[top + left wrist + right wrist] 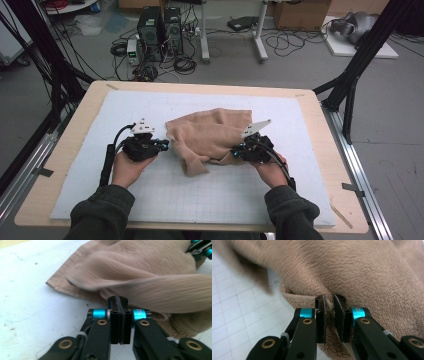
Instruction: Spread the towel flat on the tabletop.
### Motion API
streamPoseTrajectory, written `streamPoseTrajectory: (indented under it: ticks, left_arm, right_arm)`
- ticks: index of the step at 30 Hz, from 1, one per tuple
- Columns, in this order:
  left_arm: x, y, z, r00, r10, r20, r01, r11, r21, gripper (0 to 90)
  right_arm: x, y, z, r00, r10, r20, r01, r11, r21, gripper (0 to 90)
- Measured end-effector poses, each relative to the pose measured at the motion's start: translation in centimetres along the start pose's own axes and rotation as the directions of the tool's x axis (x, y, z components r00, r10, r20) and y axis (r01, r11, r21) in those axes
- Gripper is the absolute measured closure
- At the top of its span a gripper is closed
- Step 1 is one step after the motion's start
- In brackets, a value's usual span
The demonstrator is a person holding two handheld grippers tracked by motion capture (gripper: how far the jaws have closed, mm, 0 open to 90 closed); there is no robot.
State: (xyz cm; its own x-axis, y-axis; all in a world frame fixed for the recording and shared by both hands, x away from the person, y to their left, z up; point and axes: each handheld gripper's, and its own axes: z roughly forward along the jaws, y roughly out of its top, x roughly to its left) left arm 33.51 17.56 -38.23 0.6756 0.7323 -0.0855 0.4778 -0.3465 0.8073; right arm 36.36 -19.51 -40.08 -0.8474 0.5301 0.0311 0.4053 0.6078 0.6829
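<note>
A tan towel (210,132) lies crumpled on the white gridded mat (225,200), with a flap hanging toward the front. My left gripper (162,145) rests just off the towel's left edge. In the left gripper view its jaws (117,299) are pressed together with nothing between them, and the towel (150,277) lies just beyond, blurred. My right gripper (234,152) is at the towel's front right edge. In the right gripper view it (329,300) pinches a fold of the towel's hem (362,272) between its pads.
The mat covers a wooden table (325,150). Black frame posts (360,60) stand at both far corners. Computer towers (160,30), cables and boxes sit on the floor beyond the table. The person's forearms in dark sleeves (100,215) come in from the front edge.
</note>
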Motion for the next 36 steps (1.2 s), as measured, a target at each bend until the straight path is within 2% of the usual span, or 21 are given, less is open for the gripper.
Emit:
streamPoseTrajectory:
  ticks: [4, 9, 11, 13, 15, 17, 19, 23, 25, 27, 29, 32, 34, 36]
  left_arm:
    - [-0.5, 0.3, -1.8, 0.9999, -0.007, 0.015, 0.007, 0.9994, -0.033, 70.5]
    - [-2.6, 1.0, -2.4, 0.995, 0.002, 0.099, 0.004, 0.9984, -0.057, 61.1]
    - [-3.7, 1.2, -1.9, 0.9896, 0.003, 0.144, 0.004, 0.9987, -0.051, 56.3]
    - [-4.9, 1.2, -1.1, 0.9844, 0.027, 0.174, -0.021, 0.9991, -0.036, 52.5]
    - [-5.8, 1.0, 0.1, 0.9783, 0.044, 0.202, -0.042, 0.999, -0.01, 47.7]
    - [-6.4, 0.7, 1.4, 0.9778, 0.05, 0.204, -0.055, 0.9983, 0.019, 45.8]
    - [-6.7, 0.5, 2.7, 0.9786, 0.056, 0.198, -0.067, 0.9964, 0.051, 44.2]
    - [-7.3, 0.0, 4.8, 0.9865, 0.092, 0.135, -0.107, 0.9889, 0.104, 47.8]
    - [-7.4, -0.3, 5.8, 0.9871, 0.122, 0.104, -0.135, 0.9824, 0.129, 51.7]
    - [-7.6, -0.6, 6.4, 0.9838, 0.161, 0.08, -0.17, 0.9773, 0.127, 57.9]
    - [-7.5, -0.6, 6.5, 0.9829, 0.167, 0.078, -0.176, 0.977, 0.121, 63.3]
    - [-7.4, -0.7, 6.2, 0.9782, 0.191, 0.081, -0.199, 0.9739, 0.109, 75.4]
    - [-7.1, -0.7, 5.8, 0.9801, 0.178, 0.087, -0.187, 0.977, 0.102, 80.0]
    - [-6.6, -0.6, 5.0, 0.9824, 0.16, 0.097, -0.168, 0.9821, 0.085, 82.0]
  right_arm:
    - [0.5, 0.2, -0.3, 0.9998, -0.015, 0.01, 0.015, 1.0, -0.008, 79.6]
    - [1.0, 0.3, -0.6, 0.9996, -0.02, 0.021, 0.02, 1.0, -0.011, 77.9]
    - [1.3, 0.3, -0.7, 0.9992, -0.014, 0.038, 0.015, 1.0, -0.016, 72.9]
    - [1.6, 0.4, -1.0, 0.999, -0.006, 0.045, 0.008, 0.999, -0.043, 66.7]
    - [2.2, 0.5, -1.4, 0.9992, -0.009, 0.039, 0.012, 0.998, -0.069, 65.3]
    - [2.9, 0.6, -1.7, 0.9992, -0.028, 0.029, 0.031, 0.997, -0.078, 65.3]
    - [3.6, 0.5, -1.5, 0.9987, -0.05, 0.0, 0.05, 0.997, -0.062, 65.2]
    - [4.6, -0.3, 0.0, 0.9971, -0.068, -0.034, 0.068, 0.998, -0.005, 61.2]
    - [4.8, -0.9, 0.9, 0.997, -0.068, -0.037, 0.068, 0.998, 0.015, 60.9]
    - [4.7, -1.5, 2.0, 0.9973, -0.06, -0.043, 0.061, 0.997, 0.039, 60.7]
    - [4.7, -1.7, 2.8, 0.9974, -0.066, -0.03, 0.067, 0.996, 0.058, 62.4]
    - [4.7, -1.8, 3.1, 0.9975, -0.071, -0.005, 0.071, 0.996, 0.047, 74.6]
    - [4.4, -1.9, 3.1, 0.9975, -0.067, -0.022, 0.067, 0.997, 0.04, 82.9]
    - [4.2, -1.8, 2.9, 0.9976, -0.058, -0.037, 0.06, 0.997, 0.042, 85.3]
